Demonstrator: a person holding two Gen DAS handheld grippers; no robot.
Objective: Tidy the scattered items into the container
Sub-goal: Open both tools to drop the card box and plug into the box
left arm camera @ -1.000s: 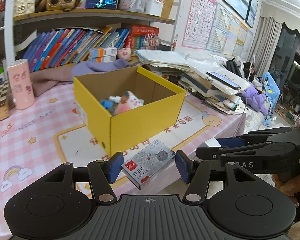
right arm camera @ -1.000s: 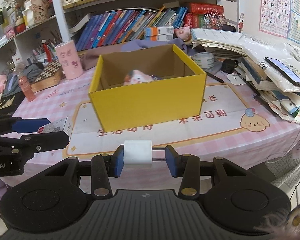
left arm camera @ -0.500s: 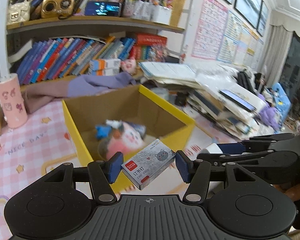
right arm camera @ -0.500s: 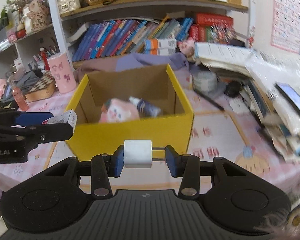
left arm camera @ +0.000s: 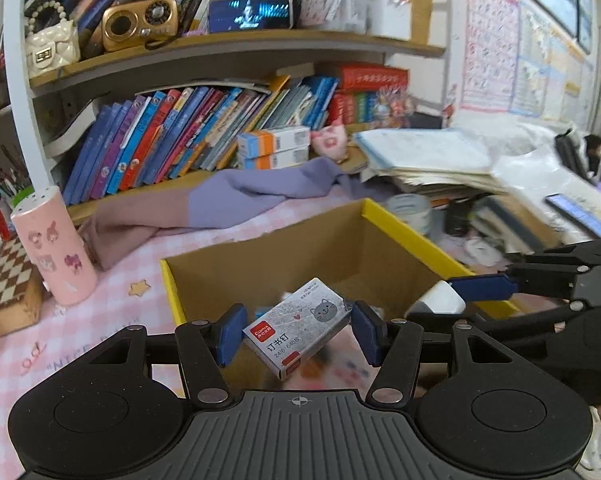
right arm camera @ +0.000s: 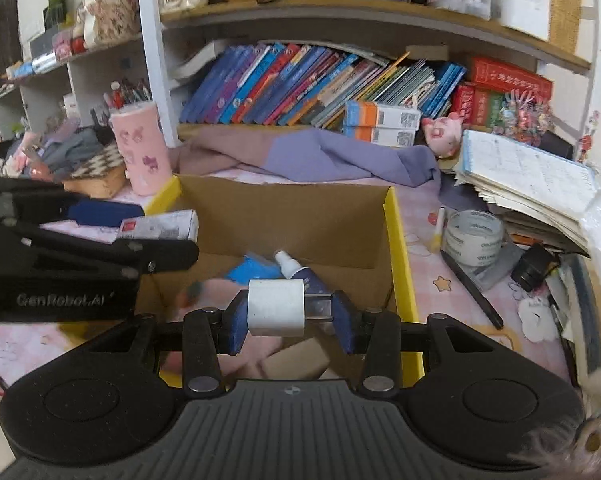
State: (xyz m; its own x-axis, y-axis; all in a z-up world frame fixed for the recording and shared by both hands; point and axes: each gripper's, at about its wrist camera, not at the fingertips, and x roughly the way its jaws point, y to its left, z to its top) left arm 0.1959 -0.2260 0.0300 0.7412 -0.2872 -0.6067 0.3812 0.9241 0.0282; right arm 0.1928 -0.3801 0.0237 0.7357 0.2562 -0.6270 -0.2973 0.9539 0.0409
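Yellow cardboard makes up the open box [left arm camera: 412, 236], brown on the inside, and it sits right past the fingers of both my grippers. My left gripper [left arm camera: 298, 334] is clamped on a small grey staple box with a cat face and a red label [left arm camera: 296, 330]; the box is tilted between the blue pads and hangs over the open box. My right gripper [right arm camera: 290, 314] is clamped on a small white plug block with metal prongs [right arm camera: 275, 307], the block against the left pad and the prongs reaching to the right pad, above the box too. Beyond those fingers, down in the box, I see a little dark bottle with a white cap [right arm camera: 298, 272] and something blue [right arm camera: 252, 270]. Off to the right of the fingers, outside the box, a roll of clear tape [right arm camera: 475, 236] lies on the pink checked tablecloth [left arm camera: 112, 308].
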